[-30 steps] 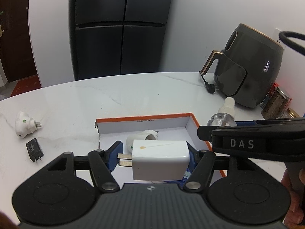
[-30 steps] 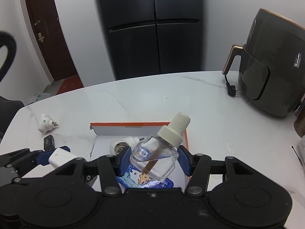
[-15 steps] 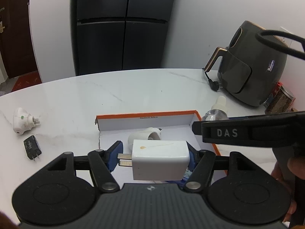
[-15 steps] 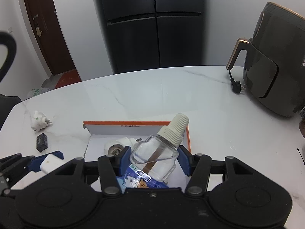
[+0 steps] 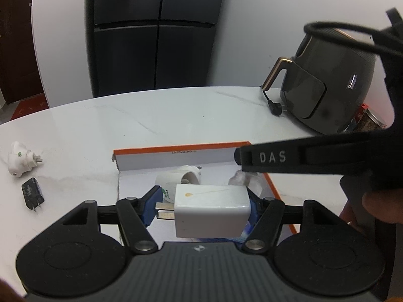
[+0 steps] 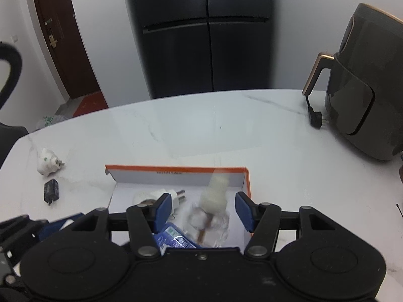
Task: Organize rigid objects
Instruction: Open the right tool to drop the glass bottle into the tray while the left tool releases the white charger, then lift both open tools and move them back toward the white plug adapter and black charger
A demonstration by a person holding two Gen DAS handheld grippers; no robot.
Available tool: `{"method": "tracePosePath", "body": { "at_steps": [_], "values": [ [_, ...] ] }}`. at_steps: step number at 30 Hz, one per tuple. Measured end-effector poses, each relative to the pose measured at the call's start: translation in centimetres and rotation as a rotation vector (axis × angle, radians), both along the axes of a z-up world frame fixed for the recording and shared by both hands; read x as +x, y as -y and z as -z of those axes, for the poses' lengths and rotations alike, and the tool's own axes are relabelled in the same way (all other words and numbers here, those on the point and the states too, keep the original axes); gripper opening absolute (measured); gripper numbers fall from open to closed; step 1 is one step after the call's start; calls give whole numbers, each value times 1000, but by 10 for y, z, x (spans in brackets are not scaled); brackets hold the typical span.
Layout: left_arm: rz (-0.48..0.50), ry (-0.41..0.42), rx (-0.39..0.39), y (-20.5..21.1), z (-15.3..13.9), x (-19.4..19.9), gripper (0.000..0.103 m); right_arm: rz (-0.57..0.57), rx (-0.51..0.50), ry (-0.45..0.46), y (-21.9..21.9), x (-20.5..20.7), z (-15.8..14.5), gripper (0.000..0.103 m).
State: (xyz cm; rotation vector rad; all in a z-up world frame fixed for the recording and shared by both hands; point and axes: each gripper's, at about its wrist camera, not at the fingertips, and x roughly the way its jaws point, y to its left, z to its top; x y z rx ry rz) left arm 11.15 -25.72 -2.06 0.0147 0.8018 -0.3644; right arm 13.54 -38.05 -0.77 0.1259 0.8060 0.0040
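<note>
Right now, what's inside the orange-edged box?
Inside the box: a white plug adapter, a blue packet, and a blurred clear bottle dropping between the opening right tongs. The nearer floor is hidden.

A shallow box [image 6: 176,176] sits on the bench [image 6: 201,130], near its front middle. Inside the box, a round plug adapter [image 6: 173,197] lies toward the back left, a small bottle [image 6: 214,209] lies to its right, blurred, between the jaws of the right gripper [image 6: 202,211] without touching them, and a printed packet [image 6: 173,237] lies at the front. The left gripper [image 5: 204,207] holds a charger block [image 5: 212,210] above the box's front part, prongs pointing left. Left of the box, well apart, a plug-in device [image 6: 47,162] lies on the bench with a small flat plug [image 6: 51,191] just in front of it. At the far right stands an air fryer [image 6: 370,88], its cord plug [image 6: 316,118] on the bench beside it.
</note>
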Motion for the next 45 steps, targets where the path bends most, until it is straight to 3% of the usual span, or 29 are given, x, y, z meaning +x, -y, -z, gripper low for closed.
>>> {"method": "tracePosePath", "body": {
  "at_steps": [7, 15, 17, 20, 32, 45],
  "values": [
    [36, -14, -8, 11, 4, -11, 67, 41, 2, 34, 13, -17, -11, 70],
    [120, -90, -36, 34, 18, -23, 68, 72, -4, 70, 24, -43, -23, 71],
    [118, -85, -36, 36, 15, -26, 78, 74, 0, 74, 25, -50, -25, 72],
    [113, -66, -26, 35, 9, -30, 78, 69, -5, 79, 23, -60, -27, 72],
    [-17, -11, 19, -10, -17, -41, 85, 52, -5, 99, -3, -80, -37, 77],
    [-179, 9, 31, -101, -32, -41, 86, -34, -5, 98, -72, -72, -39, 78]
  ]
}}
